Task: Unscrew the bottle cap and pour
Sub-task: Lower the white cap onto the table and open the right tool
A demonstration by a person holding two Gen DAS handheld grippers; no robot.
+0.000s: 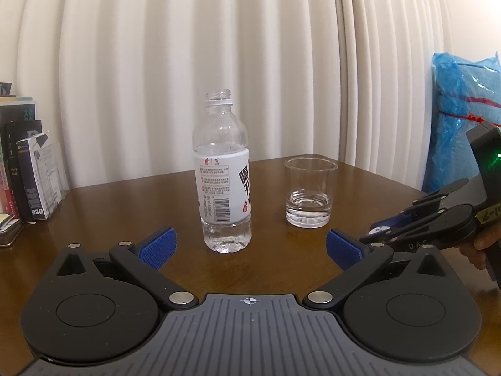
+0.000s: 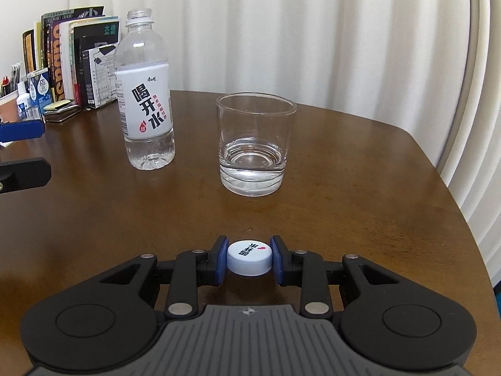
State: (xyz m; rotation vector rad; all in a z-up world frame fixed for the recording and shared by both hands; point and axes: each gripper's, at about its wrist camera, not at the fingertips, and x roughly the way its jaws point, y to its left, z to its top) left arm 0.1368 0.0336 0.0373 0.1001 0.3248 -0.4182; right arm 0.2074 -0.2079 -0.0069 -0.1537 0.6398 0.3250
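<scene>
Pinched between the blue pads of the right gripper is the white cap, low over the brown table. Left gripper has its fingers spread wide, holding nothing. Just ahead of it stands the open bottle, upright, with the glass beside it.

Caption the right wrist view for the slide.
Right gripper jaws clamp white screw cap over brown wooden table; uncapped clear plastic bottle, glass tumbler behind.

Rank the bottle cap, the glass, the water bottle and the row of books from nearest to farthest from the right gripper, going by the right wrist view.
1. Bottle cap: clamped in the right gripper jaws.
2. Glass: ahead, slightly right.
3. Water bottle: ahead, left.
4. Books: far left, by the curtain.
</scene>
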